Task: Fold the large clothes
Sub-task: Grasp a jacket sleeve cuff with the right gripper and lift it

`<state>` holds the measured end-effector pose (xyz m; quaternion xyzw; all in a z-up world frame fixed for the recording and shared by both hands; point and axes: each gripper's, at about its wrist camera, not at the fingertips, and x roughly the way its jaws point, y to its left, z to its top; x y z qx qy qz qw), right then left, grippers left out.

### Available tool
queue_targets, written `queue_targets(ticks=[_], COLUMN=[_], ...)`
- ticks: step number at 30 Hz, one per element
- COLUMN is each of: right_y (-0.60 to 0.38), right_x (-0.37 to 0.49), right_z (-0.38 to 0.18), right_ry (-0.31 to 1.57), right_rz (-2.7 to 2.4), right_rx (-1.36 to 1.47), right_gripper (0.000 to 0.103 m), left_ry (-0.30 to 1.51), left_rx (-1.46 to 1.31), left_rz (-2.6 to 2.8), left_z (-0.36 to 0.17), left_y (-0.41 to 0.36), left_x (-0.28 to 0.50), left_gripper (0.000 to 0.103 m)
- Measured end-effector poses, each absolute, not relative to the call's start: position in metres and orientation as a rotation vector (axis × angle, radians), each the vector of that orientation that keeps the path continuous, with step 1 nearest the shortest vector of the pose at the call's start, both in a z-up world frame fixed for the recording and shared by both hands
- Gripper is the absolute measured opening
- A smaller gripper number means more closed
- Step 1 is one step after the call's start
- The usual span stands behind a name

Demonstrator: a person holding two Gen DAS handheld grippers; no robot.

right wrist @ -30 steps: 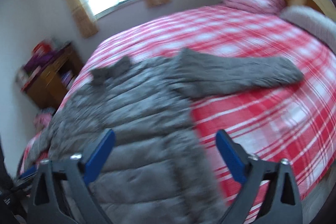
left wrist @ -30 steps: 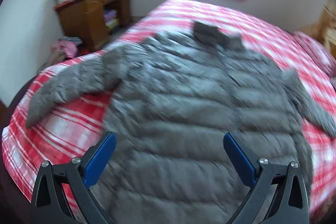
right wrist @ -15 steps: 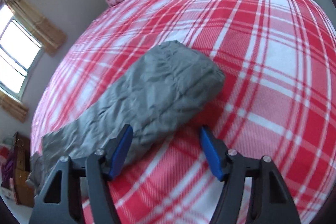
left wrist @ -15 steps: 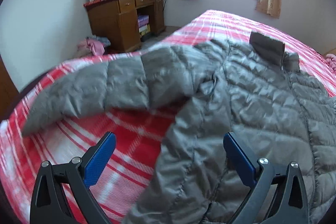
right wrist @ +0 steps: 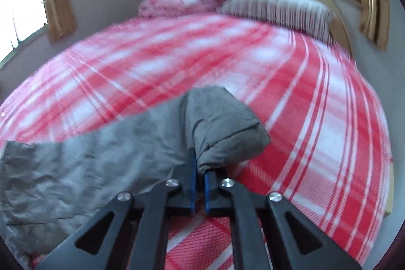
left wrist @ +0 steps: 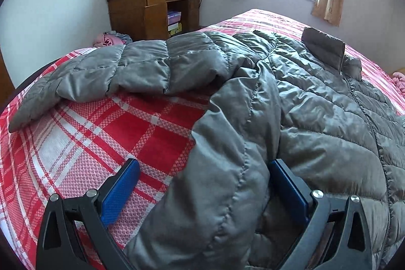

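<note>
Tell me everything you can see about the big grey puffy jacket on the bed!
The grey jacket is quilted and puffy, with slightly shiny fabric stitched into padded rows. It lies spread out on the red plaid bedspread, collar away from the camera, one sleeve stretched flat to the side. Its side edge bulges between the open jaws of the left gripper. The right gripper has just closed its jaws on the other sleeve's cuff, pinching it.

Grey quilted jacket (left wrist: 316, 105) on a red-and-white plaid bedspread (left wrist: 106, 133); blue-padded black tongs (left wrist: 202, 184).
</note>
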<state>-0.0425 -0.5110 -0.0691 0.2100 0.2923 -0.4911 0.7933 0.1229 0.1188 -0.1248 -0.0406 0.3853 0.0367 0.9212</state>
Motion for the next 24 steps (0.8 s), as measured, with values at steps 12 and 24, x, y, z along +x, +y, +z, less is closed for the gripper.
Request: queue_targets(ticks=[12,24], right_y=[-0.303,-0.106], right_x=[0.029,0.127], right_z=[0.074,-0.005], right_ry=[0.424,0.586], right_rz=[-0.529,-0.016], right_rx=[0.009,0.061], right_gripper=[0.007,0.006], left_ry=[0.759,0.724], left_rx=[-0.113,-0.120], left_rz=[0.041,0.019], left_z=[-0.122,-0.124], left_y=[0.129,0.133], left_x=[0.112,0.105], left_gripper=[0.102,0.102])
